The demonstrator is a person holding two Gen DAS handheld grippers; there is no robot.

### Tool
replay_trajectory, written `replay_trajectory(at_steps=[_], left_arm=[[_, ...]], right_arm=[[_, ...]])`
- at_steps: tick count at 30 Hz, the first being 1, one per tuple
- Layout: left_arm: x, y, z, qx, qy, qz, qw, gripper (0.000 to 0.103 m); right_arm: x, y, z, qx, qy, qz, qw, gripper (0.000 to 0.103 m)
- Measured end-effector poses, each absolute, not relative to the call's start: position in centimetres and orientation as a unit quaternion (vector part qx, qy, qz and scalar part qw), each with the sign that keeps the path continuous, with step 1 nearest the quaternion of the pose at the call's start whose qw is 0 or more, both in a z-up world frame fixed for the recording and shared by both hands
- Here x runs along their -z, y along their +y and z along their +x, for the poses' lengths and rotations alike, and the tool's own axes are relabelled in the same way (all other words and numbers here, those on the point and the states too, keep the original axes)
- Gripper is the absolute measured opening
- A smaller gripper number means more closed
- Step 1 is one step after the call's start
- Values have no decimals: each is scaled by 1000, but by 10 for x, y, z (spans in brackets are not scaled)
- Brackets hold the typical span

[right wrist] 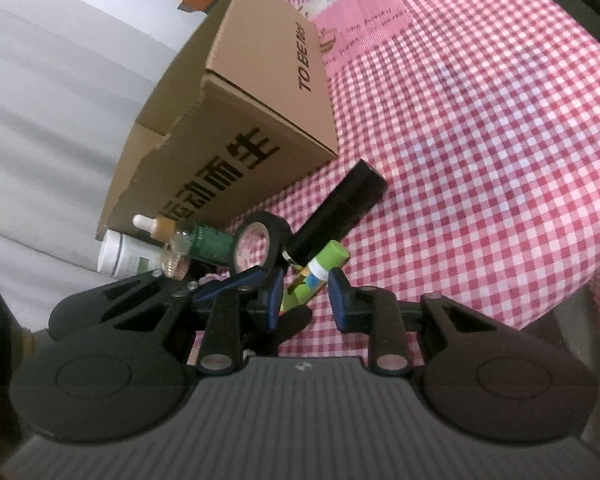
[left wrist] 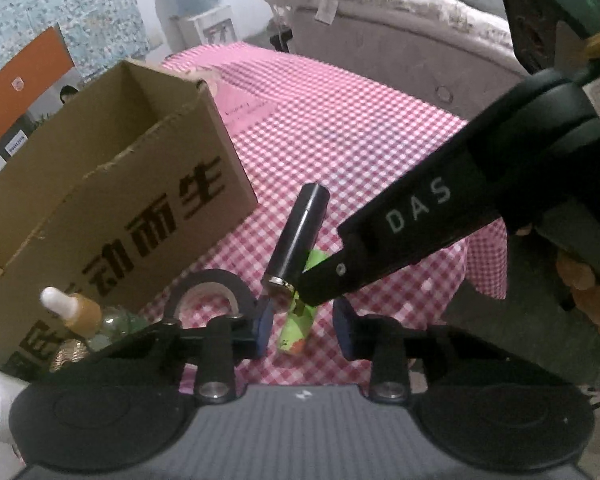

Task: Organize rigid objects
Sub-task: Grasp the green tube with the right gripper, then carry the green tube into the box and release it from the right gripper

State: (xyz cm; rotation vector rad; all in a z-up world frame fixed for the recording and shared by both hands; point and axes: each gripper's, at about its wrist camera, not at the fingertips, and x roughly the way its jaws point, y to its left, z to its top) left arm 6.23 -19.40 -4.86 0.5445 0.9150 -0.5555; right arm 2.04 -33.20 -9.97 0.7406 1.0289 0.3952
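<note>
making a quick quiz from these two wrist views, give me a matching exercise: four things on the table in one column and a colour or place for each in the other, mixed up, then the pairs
Things:
1. cardboard box
2. tape roll
3. dropper bottle
4. green tube

Descriptions:
A. lying between the blue pads of both grippers
B. white bulb on top, tan collar
C. black ring with a pale core
D. open top, black printed characters on its side

Pairs: 1-D, 2-C, 3-B, 4-A
</note>
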Motion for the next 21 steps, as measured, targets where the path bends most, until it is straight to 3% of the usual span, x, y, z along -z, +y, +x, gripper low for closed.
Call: replay_trajectory(at_steps=[13,21], left_arm=[[53,-202,71,263,434,253,824,16],[46,-194,72,264,433,229,831,16]], right_arm=[[115,-342,31,-185,471,374,777,19],[120,-350,27,-181,461,405,769,18]])
